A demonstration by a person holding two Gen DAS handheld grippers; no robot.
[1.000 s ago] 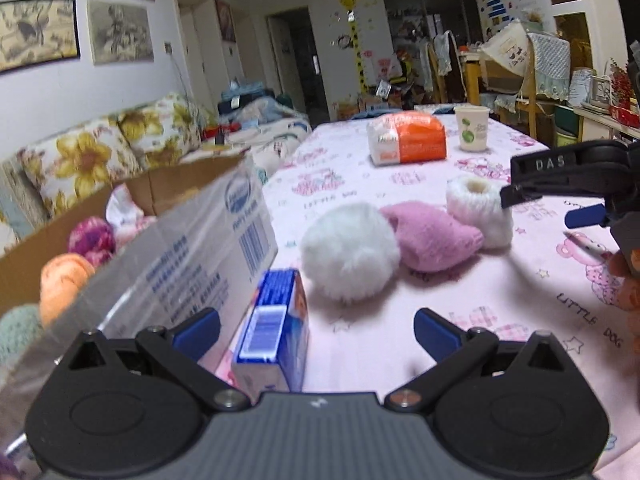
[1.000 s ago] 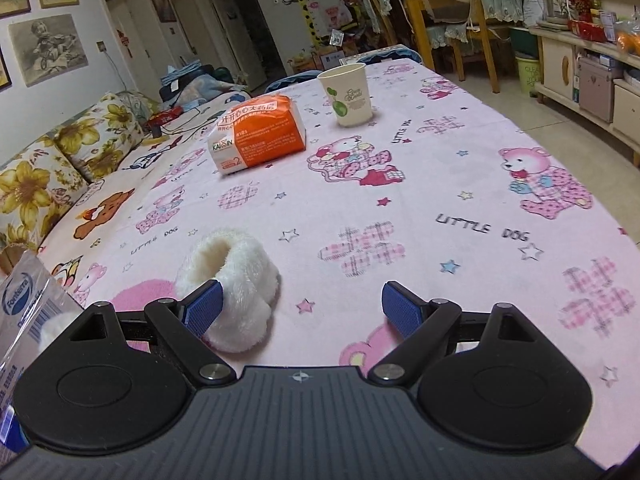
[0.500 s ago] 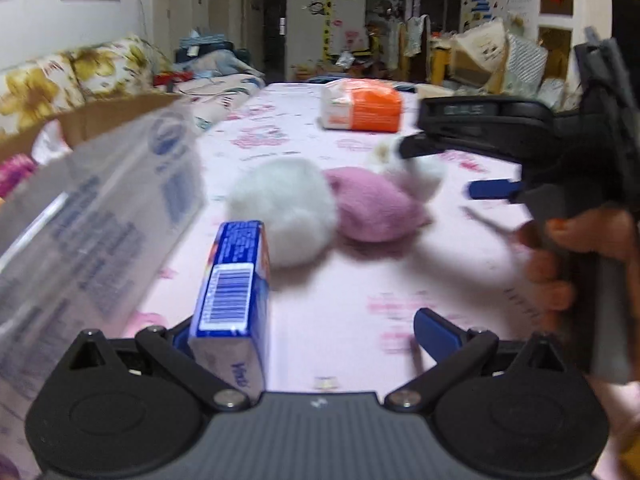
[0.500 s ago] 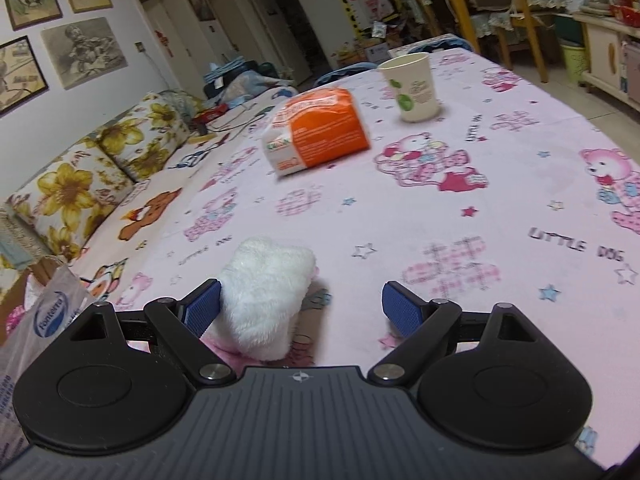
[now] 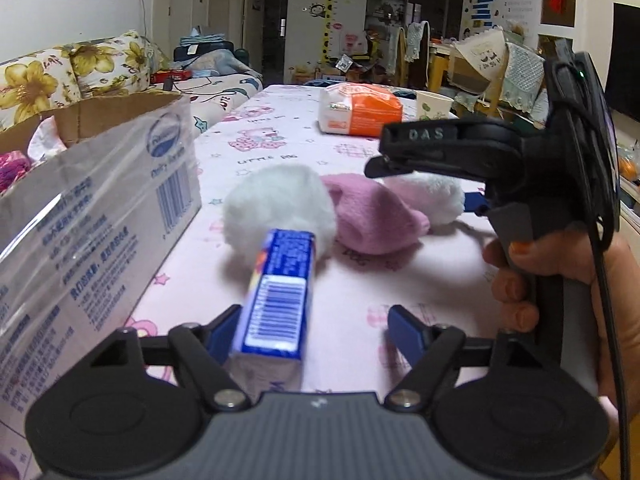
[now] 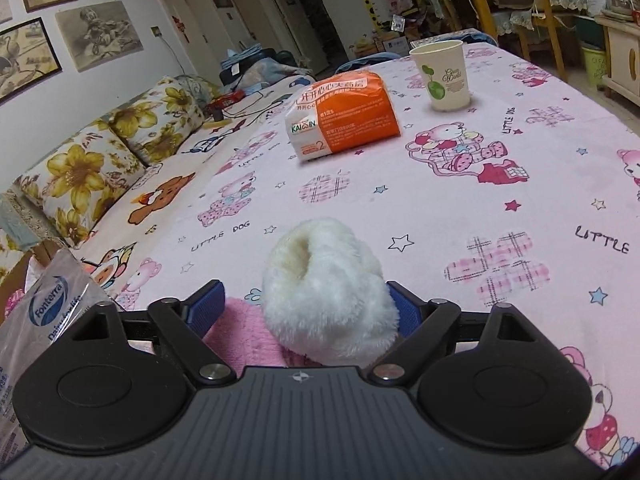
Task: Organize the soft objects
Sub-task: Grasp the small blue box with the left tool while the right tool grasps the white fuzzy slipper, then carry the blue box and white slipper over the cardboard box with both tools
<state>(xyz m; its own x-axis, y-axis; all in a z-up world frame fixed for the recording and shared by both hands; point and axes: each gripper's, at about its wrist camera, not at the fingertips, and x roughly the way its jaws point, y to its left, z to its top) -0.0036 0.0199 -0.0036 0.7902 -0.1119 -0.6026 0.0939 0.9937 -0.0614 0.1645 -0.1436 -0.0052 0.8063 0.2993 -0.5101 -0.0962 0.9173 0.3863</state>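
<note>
- Left gripper (image 5: pixel 316 330) nearest, jaws closing, blue box (image 5: pixel 280 292) between them: box against the left pad, clear gap to the right pad, so not yet gripped.
- Cardboard box (image 5: pixel 100 216) wrapped in clear film just left of it, open-topped, with yarn-like soft bits (image 5: pixel 14 162) inside at the far left.
- Beyond the blue box, on the pink tablecloth (image 5: pixel 360 280): white pompom (image 5: pixel 276 196), touching the pink sock (image 5: pixel 372 212) to its right.
- Right gripper (image 6: pixel 306 306) around the white fluffy sock (image 6: pixel 326 292): right pad touching the fluff, left pad apart from it, jaws fairly wide; a real squeeze cannot be told.
- Pink sock edge (image 6: pixel 248 332) beneath that white sock, partly between the same fingers.
- Hand (image 5: pixel 560 280) around the right gripper's handle, seen from the left camera.
- Farther back: orange tissue pack (image 6: pixel 344 112), then a paper cup (image 6: pixel 444 76), upright, well apart from the socks.
- Flowered sofa cushions (image 6: pixel 100 160) off the table's left side.
</note>
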